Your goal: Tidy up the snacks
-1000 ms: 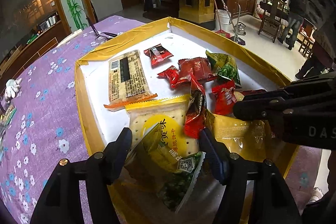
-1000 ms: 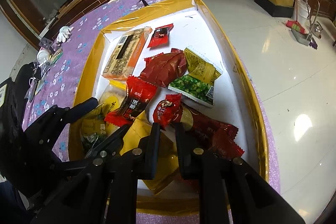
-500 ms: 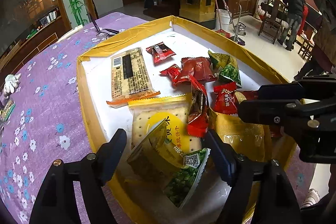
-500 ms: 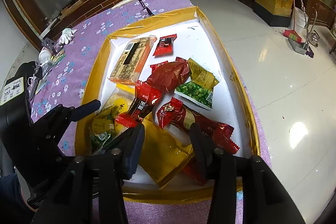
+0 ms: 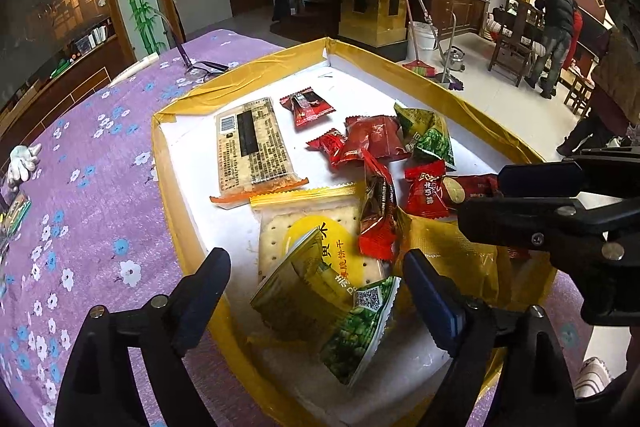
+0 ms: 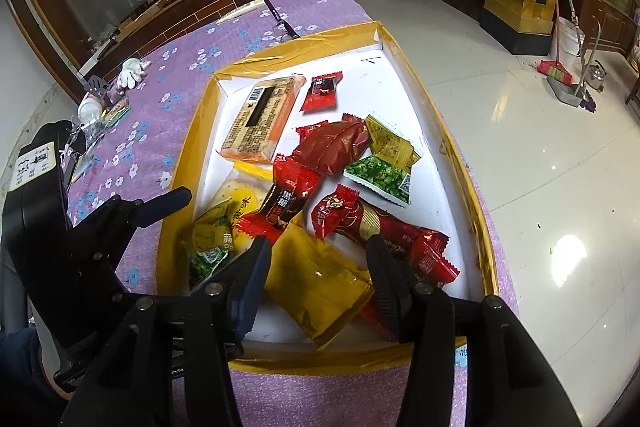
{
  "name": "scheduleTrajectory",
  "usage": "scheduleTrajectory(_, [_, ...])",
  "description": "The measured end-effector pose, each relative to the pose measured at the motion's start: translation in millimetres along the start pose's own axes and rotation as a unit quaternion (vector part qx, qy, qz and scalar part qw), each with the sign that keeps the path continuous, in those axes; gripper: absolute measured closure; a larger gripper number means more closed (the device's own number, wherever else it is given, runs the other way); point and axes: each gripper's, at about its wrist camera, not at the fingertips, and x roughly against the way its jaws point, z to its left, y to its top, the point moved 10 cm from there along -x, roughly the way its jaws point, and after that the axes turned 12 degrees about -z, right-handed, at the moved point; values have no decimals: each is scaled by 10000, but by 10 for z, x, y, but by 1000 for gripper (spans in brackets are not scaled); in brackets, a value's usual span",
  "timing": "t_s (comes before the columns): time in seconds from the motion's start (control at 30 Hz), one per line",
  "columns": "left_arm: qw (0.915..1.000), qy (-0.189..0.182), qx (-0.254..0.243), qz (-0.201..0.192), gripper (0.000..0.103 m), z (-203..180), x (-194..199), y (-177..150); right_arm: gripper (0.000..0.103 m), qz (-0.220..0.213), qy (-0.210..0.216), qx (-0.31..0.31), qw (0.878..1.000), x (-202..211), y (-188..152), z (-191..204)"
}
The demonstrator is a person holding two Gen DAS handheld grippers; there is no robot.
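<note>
Both sets of jaws have spread since the earlier frames and are opening at this moment. Left gripper (image 5: 316, 269) stands wide apart at the bottom of its view, the green pea packet (image 5: 332, 311) lying loose between its fingers with no pad pressing on it. Right gripper (image 6: 318, 259), which was nearly together a second ago, now stands apart around the yellow packet (image 6: 320, 283) without touching it; nothing is clamped.

Outward from the tongs, the snacks lie heaped in the lower half of the tray (image 5: 160, 155): a cracker pack (image 5: 316, 227) under the pea packet, red candies (image 5: 424, 187) at centre, a long biscuit bar (image 5: 252, 147) in the upper left. The tray sits on a purple cloth (image 5: 80, 167).

Risk, as a judgement: the packets overlap, so a closing grip could catch two wrappers at once or drag a neighbour. The two grippers are also near each other and could collide over the pile.

Only the left view shows people and chairs at upper right. Only the right view shows the tray's near rim (image 6: 340, 359) and how close its right edge lies to the table edge.
</note>
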Motion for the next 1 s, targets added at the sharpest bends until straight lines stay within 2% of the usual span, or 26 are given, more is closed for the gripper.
scheduleTrajectory(0.1, [9999, -111, 10, -29, 5, -29, 32, 10, 51, -32, -17, -59, 10000, 36, -7, -6])
scheduleTrajectory(0.27, [9994, -312, -114, -84, 2, -131, 101, 15, 46, -83, -79, -111, 9999, 98, -29, 0])
scheduleTrajectory(0.53, [9978, -574, -180, -266, 1, -234, 241, 67, 44, -226, -187, -204, 9994, 250, -35, -10])
scheduleTrajectory(0.77, [9965, -673, -177, -460, 1, -238, 378, 125, 40, -433, -355, -304, 9980, 427, 3, -60])
scheduleTrajectory(1.0, [9967, -557, -223, -547, 1, -138, 473, 126, 34, -474, -505, -431, 9967, 520, -46, -92])
